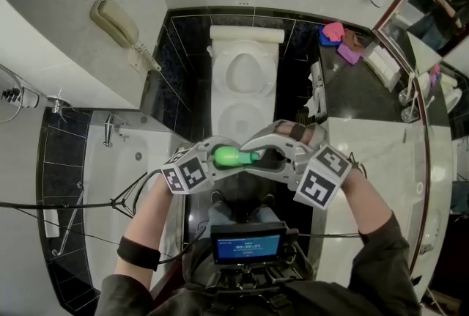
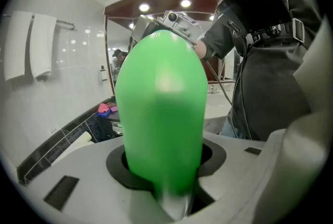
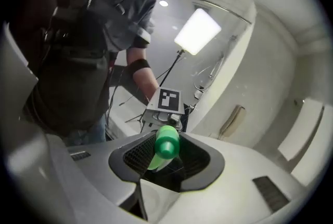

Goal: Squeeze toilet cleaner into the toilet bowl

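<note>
A green toilet cleaner bottle (image 1: 231, 156) lies level between my two grippers, over the near end of the white toilet (image 1: 220, 98). My left gripper (image 1: 218, 156) is shut on the bottle's body, which fills the left gripper view as a broad green shape (image 2: 161, 108). My right gripper (image 1: 267, 155) comes in from the right and is shut on the bottle's green cap (image 3: 167, 142), which sits between its dark pads (image 3: 136, 155). In the head view the cap end points right.
A white bathtub (image 1: 132, 160) runs along the left, with a wall phone (image 1: 117, 23) above it. At the right is a pale counter (image 1: 366, 153) with a mirror; coloured cloths (image 1: 337, 36) lie on the dark ledge beside the toilet tank.
</note>
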Available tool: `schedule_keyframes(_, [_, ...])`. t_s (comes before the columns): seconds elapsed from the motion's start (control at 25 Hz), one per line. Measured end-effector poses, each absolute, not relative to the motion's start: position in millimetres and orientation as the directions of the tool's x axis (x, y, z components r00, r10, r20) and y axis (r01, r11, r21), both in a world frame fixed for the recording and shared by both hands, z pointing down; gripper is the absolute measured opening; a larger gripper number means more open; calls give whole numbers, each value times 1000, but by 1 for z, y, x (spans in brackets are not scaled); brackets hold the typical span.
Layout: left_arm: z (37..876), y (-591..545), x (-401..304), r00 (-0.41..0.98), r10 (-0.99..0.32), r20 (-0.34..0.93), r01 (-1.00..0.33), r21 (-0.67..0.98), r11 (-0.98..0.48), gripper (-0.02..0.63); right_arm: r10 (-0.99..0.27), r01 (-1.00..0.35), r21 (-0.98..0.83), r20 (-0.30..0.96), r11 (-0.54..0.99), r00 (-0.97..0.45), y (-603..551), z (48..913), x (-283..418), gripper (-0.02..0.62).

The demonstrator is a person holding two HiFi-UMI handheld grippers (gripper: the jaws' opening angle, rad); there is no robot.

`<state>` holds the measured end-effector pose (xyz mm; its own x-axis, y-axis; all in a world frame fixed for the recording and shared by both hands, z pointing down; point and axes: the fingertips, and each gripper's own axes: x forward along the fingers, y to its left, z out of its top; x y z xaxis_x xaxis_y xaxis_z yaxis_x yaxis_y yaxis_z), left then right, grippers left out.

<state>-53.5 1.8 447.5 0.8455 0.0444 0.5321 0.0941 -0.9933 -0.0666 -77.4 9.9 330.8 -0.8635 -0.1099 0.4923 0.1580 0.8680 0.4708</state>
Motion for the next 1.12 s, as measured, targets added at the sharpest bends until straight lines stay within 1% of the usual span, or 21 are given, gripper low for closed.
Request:
schedule_keyframes(0.08, [448, 4, -53, 846, 55, 531, 101, -58, -993, 181, -135, 208, 561, 509, 801, -850, 13, 335, -76, 149])
schedule_keyframes(0.24, [451, 5, -55, 842, 65, 536, 111, -53, -992, 181, -194, 261, 660, 533, 704, -823, 14, 340, -77, 150])
schedule_keyframes(0.36, [450, 3, -56, 847, 57, 529, 100, -52, -994, 181, -243, 240, 705, 510, 667, -825, 10, 339, -80, 156])
schedule_keyframes(0.4, [449, 1, -56, 850, 53, 524, 93, -50, -994, 181, -256, 217, 710, 495, 670, -830, 9, 338, -80, 169])
schedule_keyframes(0.52, [444, 0, -54, 858, 50, 511, 90, -54, -994, 181, -279, 168, 708, 469, 685, -838, 3, 335, -78, 236])
schedule_keyframes(0.64, [443, -2, -53, 860, 45, 508, 89, -63, -994, 181, -266, 115, 666, 443, 737, -856, 1, 332, -77, 298])
schedule_keyframes(0.68, [445, -3, -54, 860, 38, 509, 81, -62, -995, 181, -246, 77, 616, 421, 784, -873, 1, 328, -76, 298])
schedule_keyframes(0.76, [445, -6, -55, 862, 19, 507, 65, -71, -995, 181, -201, -23, 442, 358, 896, -912, -5, 314, -76, 298])
schedule_keyframes(0.84, [444, -10, -55, 864, -7, 503, 45, -92, -995, 181, -183, -131, 184, 302, 974, -936, -17, 303, -76, 293])
schedule_keyframes(0.88, [444, -13, -56, 865, -22, 502, 36, -104, -994, 181, -177, -175, 36, 295, 984, -939, -23, 304, -74, 293])
schedule_keyframes(0.92, [443, -15, -56, 864, -34, 502, 28, -115, -993, 181, -163, -201, -103, 297, 974, -941, -27, 310, -72, 284])
schedule_keyframes(1.0, [443, -18, -56, 863, -48, 503, 19, -127, -992, 181, -108, -204, -344, 279, 916, -954, -30, 320, -71, 281])
schedule_keyframes(1.04, [443, -19, -57, 862, -51, 504, 17, -129, -992, 181, -82, -192, -438, 256, 878, -963, -30, 320, -72, 279])
schedule_keyframes(1.12, [443, -19, -57, 862, -54, 504, 14, -131, -991, 181, -50, -174, -543, 236, 822, -971, -28, 320, -73, 239])
